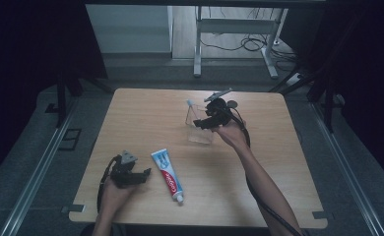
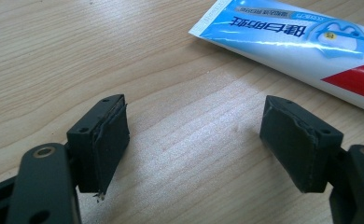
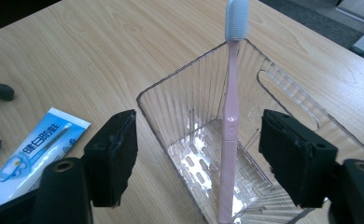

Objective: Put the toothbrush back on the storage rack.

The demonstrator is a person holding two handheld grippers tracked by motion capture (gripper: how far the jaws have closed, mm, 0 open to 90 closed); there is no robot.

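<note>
A pink toothbrush (image 3: 230, 116) with a white-bristled head stands upright in a clear plastic holder (image 3: 171, 88), leaning against its far corner. My right gripper (image 3: 196, 158) hovers just above the holder (image 1: 200, 135) with its jaws apart, and neither pad touches the brush. In the high view the brush head (image 1: 190, 104) pokes up beside the right gripper (image 1: 200, 123). A blue, white and red toothpaste tube (image 1: 168, 174) lies flat near the front of the table. My left gripper (image 1: 145, 174) rests open just left of the tube (image 2: 301, 39), with bare wood between its pads (image 2: 110, 144).
The light wooden table (image 1: 145, 113) ends close behind the left hand at the front edge. Behind the table stands a metal desk frame (image 1: 197, 49), with cables (image 1: 249, 44) on the floor. Dark surroundings flank both sides.
</note>
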